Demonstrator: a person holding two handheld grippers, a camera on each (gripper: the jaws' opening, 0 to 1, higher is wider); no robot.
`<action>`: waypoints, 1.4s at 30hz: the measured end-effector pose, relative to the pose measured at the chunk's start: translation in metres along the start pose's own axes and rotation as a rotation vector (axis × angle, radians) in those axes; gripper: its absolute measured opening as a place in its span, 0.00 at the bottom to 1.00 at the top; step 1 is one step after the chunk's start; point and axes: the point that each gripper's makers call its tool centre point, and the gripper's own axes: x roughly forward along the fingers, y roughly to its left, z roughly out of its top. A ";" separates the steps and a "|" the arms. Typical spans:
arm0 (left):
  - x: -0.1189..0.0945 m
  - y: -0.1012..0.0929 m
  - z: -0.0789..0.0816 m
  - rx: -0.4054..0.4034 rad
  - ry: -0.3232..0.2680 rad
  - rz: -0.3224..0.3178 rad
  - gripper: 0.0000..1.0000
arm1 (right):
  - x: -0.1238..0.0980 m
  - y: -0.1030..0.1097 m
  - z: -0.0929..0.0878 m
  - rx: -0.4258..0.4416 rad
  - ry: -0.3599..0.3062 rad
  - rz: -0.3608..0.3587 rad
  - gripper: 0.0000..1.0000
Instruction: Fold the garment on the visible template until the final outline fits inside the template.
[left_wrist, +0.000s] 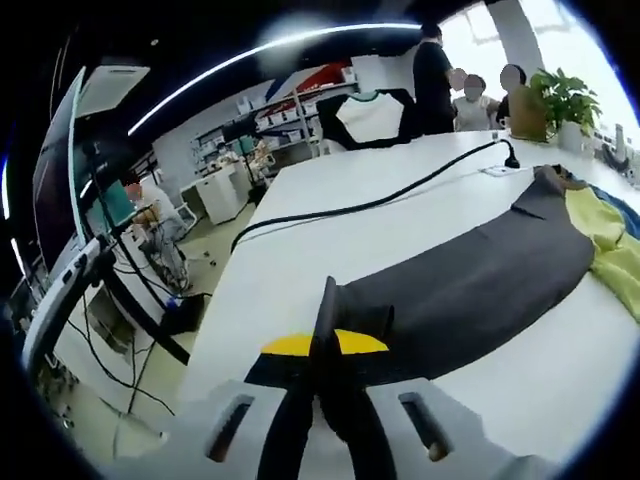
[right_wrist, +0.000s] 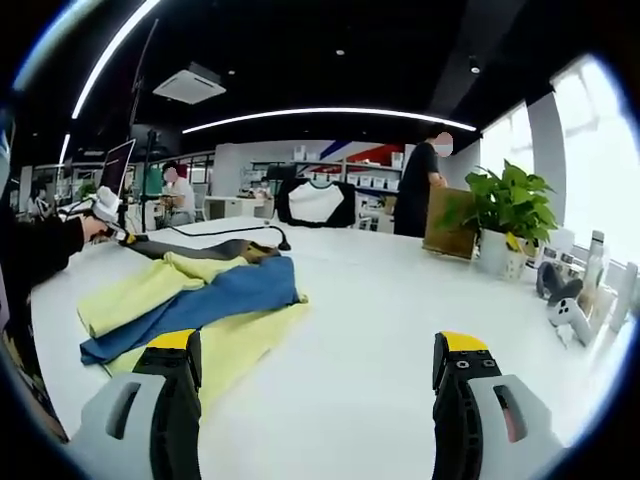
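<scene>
Open-plan lab or workshop, likely robotics. Large white tabletop (right_wrist: 400, 300) ahead of the right hand-held gripper; storage shelves (left_wrist: 290, 115) along the far wall, ceiling light strips (right_wrist: 330, 112), monitor (right_wrist: 115, 165) on a stand, loose cables (left_wrist: 110, 350) on the floor, people standing by.

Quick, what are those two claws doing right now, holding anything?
Left claw: shut, pinching the edge of the dark grey garment.
Right claw: open, holding nothing, above the white table.

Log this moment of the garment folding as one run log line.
left gripper: shut on dark garment edge | right gripper: open, above white table | yellow-blue garment: spread flat
</scene>
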 end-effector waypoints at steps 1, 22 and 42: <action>-0.001 0.002 0.001 0.006 -0.005 0.011 0.11 | 0.000 0.000 0.000 0.001 0.001 0.000 0.99; -0.025 -0.013 0.039 0.066 -0.181 -0.041 0.38 | -0.004 0.004 -0.003 0.006 -0.002 0.008 0.99; -0.006 -0.038 0.012 0.069 -0.084 -0.106 0.14 | -0.005 -0.001 -0.006 0.012 0.006 -0.002 0.99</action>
